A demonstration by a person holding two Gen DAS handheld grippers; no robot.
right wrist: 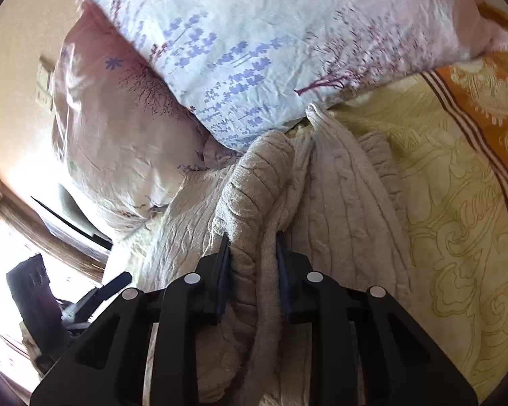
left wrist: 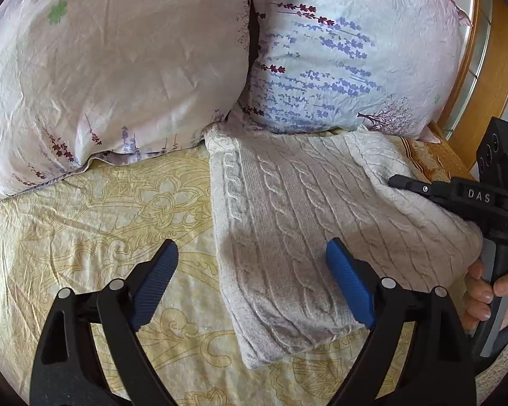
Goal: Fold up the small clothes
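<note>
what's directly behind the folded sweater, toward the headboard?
Two floral pillows: the lavender-print pillow sits right behind the cable-knit sweater, overlapping its far edge; the pale pink pillow is beside it. How far the sweater reaches under the pillow is covered.

Both grippers are black plastic with cut-out arms and round silver pivot pins. The left gripper (left wrist: 252, 264) carries ribbed blue pads (left wrist: 350, 286). The right gripper (right wrist: 253, 248) has dark pads and white "DAS" lettering on its side.

The sweater (left wrist: 288, 223) is pale grey cable-knit; the pillows (left wrist: 338, 50) show lavender sprigs; the bedsheet (left wrist: 101, 223), at nine o'clock, has yellow ornaments.
</note>
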